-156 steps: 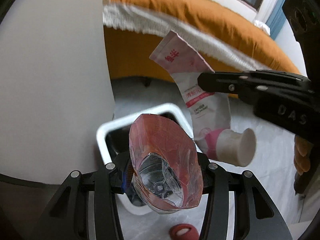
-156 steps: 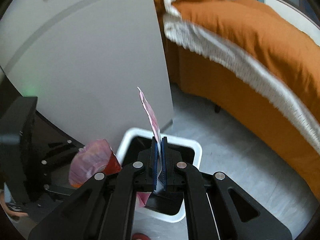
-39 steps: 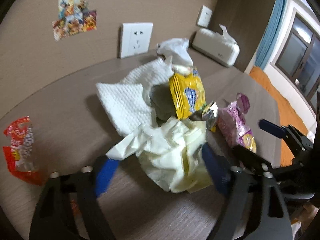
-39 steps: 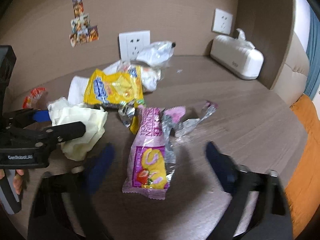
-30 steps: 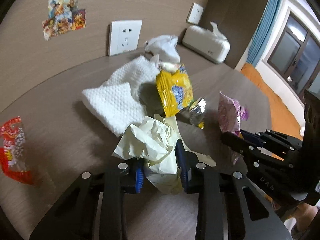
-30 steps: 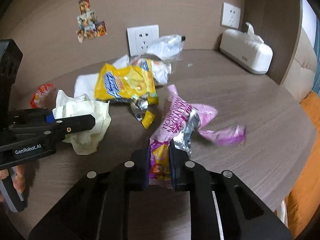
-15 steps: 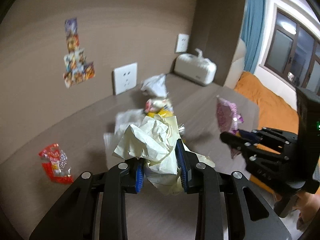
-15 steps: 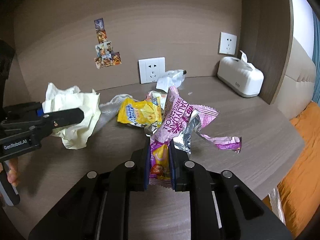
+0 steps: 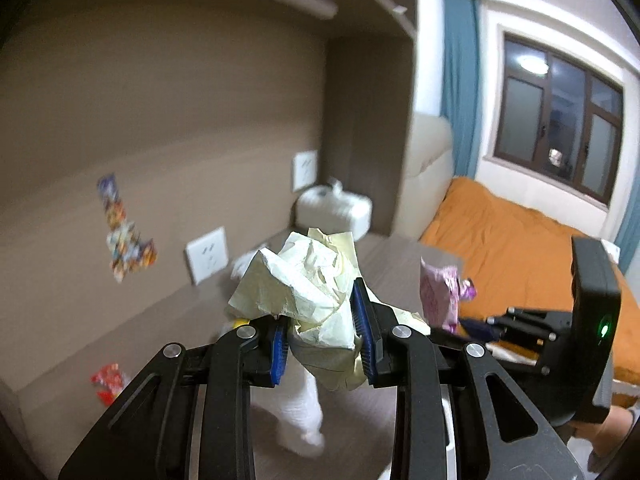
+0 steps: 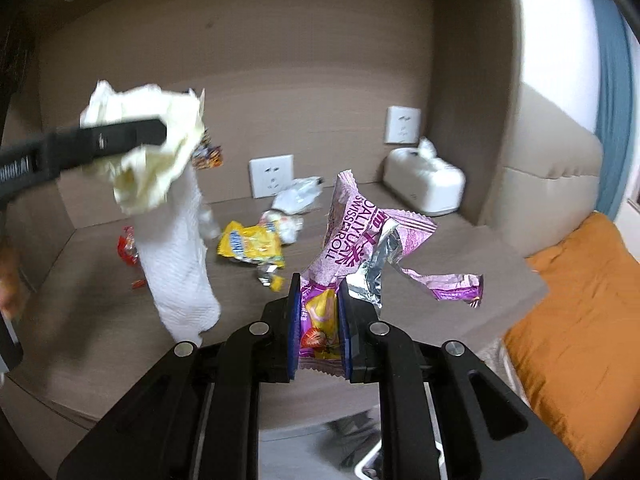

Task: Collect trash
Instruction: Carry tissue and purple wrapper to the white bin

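Tabletop [image 10: 460,248] now far below both lifted claws.

My left gripper [image 9: 322,322] is raised, both blue pads pressed into the crumpled yellow paper [image 9: 308,284] bunched between the jaws and spilling above and below them. My right gripper [image 10: 319,320] sits level beside it, jaws nearly together, pinching the lower end of the purple wrapper [image 10: 356,232], which stands up past the fingertips and trails right.

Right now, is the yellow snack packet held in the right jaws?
No, the yellow snack packet lies on the desk, while the right gripper grips a purple wrapper.
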Demonstrator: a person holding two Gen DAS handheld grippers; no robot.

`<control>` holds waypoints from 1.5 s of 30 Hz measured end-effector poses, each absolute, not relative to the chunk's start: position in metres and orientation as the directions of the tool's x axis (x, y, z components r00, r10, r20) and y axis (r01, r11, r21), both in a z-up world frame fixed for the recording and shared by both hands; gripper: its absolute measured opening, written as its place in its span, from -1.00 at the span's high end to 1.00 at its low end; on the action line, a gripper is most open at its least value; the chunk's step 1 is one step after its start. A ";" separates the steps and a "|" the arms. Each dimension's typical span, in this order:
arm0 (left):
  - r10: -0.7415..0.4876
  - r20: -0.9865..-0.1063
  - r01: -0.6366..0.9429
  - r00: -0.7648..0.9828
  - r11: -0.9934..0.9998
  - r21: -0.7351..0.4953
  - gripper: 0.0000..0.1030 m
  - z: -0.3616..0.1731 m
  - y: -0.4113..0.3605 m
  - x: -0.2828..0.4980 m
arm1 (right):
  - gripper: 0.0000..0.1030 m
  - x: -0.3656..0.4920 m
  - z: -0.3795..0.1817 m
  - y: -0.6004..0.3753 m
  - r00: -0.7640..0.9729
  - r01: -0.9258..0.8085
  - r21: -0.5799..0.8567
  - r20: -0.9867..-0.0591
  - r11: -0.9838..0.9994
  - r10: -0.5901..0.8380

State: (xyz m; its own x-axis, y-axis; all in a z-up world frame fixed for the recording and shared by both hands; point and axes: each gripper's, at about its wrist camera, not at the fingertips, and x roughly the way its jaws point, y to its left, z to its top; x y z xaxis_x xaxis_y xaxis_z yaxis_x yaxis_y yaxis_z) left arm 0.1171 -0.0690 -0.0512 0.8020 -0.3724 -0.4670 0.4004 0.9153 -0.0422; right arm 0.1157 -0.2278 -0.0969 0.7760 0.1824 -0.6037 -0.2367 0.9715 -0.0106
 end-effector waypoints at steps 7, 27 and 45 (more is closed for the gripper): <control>-0.487 -0.420 0.522 0.766 0.852 -0.038 0.45 -0.028 -0.131 0.101 | 0.67 0.074 -0.072 -0.282 0.824 -0.123 -0.027 -0.560 0.992 0.087; -0.684 -0.567 0.748 0.459 0.642 -0.168 0.45 -0.136 -0.309 0.087 | 0.67 -0.001 -0.114 -0.414 0.758 0.139 -0.026 -0.641 0.990 -0.124; -0.618 -0.753 0.789 0.229 0.571 -0.229 0.45 -0.378 -0.402 0.126 | 0.67 0.031 -0.288 -0.491 0.632 0.194 0.006 -0.766 0.981 -0.120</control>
State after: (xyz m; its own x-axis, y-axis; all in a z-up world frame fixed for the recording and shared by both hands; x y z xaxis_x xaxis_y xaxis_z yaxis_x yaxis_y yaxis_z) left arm 0.1257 -0.4020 -0.3781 0.2286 -0.6176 -0.7525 0.7887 0.5706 -0.2287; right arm 0.0311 -0.4913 -0.2881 0.6320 -0.1204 -0.7655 0.1943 0.9809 0.0062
